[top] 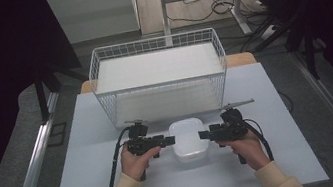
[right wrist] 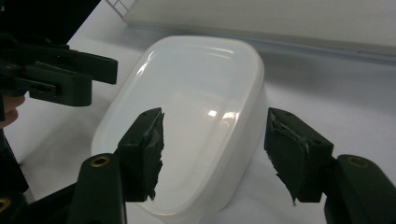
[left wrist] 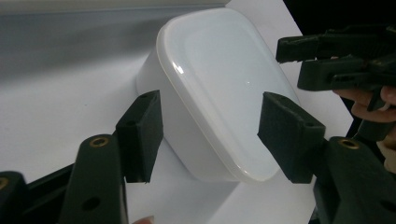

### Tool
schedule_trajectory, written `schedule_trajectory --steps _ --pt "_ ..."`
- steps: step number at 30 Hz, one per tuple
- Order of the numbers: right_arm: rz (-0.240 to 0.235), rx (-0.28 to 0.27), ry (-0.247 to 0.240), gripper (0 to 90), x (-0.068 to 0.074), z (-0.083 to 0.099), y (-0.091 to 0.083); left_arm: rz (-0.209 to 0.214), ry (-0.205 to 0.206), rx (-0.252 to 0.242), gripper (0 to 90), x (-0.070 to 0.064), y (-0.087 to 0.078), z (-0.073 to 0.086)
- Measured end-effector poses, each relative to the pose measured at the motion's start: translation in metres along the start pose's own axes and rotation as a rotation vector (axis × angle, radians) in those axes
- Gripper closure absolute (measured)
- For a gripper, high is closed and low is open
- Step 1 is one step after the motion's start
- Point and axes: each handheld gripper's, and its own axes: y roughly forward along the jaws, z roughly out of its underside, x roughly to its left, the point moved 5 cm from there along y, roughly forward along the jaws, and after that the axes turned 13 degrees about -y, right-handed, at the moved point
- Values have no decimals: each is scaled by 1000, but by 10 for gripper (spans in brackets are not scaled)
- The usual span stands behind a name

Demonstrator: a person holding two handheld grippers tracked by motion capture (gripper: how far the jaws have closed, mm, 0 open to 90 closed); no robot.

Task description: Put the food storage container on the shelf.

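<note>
Black pads on our left gripper [left wrist: 210, 135] sit wide apart, with the white box [left wrist: 219, 88] between them but not squeezed yet. Our right gripper [right wrist: 215, 149] looks the same: its 2 pads are spread open around the other end of the box and hold nothing. From the high view, the white box [top: 188, 139] with its lid on sits on the white table [top: 93, 186], right in front of the wire basket [top: 159, 77]. Our 2 grippers come at it from both sides. We think the job is only starting. We have lined up, but we have not grabbed or lifted the box. Closing both grippers and moving it, maybe into the basket, is all left to do.
</note>
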Motion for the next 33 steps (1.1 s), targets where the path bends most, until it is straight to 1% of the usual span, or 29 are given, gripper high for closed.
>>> schedule_trajectory --steps 1,3,4,7,8,11,12,13,15,16,17,18,19,20,22,24,26,30,33 --pt "-3 6 -3 384 1 1 2 -1 2 9 407 1 1 0" --pt "-7 7 -2 394 2 2 3 10 -11 16 419 2 4 1" --pt "-10 5 2 398 2 3 3 13 -15 27 423 4 6 2" --pt "-14 15 12 409 0 7 5 24 -34 31 445 4 10 2" --pt "-17 17 16 418 0 7 6 29 -33 34 453 4 11 2" --pt "-36 17 33 461 -1 8 8 43 -71 34 494 3 15 3" --pt "-45 18 40 480 0 8 8 46 -73 45 505 3 16 3" --pt "-56 24 55 505 0 9 8 35 -72 44 514 4 17 4" --pt "-52 30 76 550 -2 10 8 26 -73 41 554 4 17 4" --pt "-56 27 85 564 -2 10 8 28 -84 38 561 4 16 4" --pt "-56 27 85 564 -2 10 8 28 -84 38 581 4 16 4" --pt "-89 26 140 605 -3 12 6 28 -85 31 599 3 15 4" --pt "-89 26 140 605 -3 12 6 24 -81 36 599 3 14 4" --pt "-99 18 154 636 -3 13 4 24 -70 41 619 3 12 5" --pt "-102 13 157 648 -4 14 3 31 -60 29 636 2 9 6" --pt "-112 4 173 677 -3 15 -1 61 -84 24 679 3 7 8" --pt "-124 -9 186 697 -3 16 -3 75 -89 20 691 4 5 10" --pt "-121 -17 185 717 0 17 -5 74 -68 11 706 1 2 11" --pt "-119 -26 182 744 2 18 -8 83 -59 2 745 -1 -3 12"
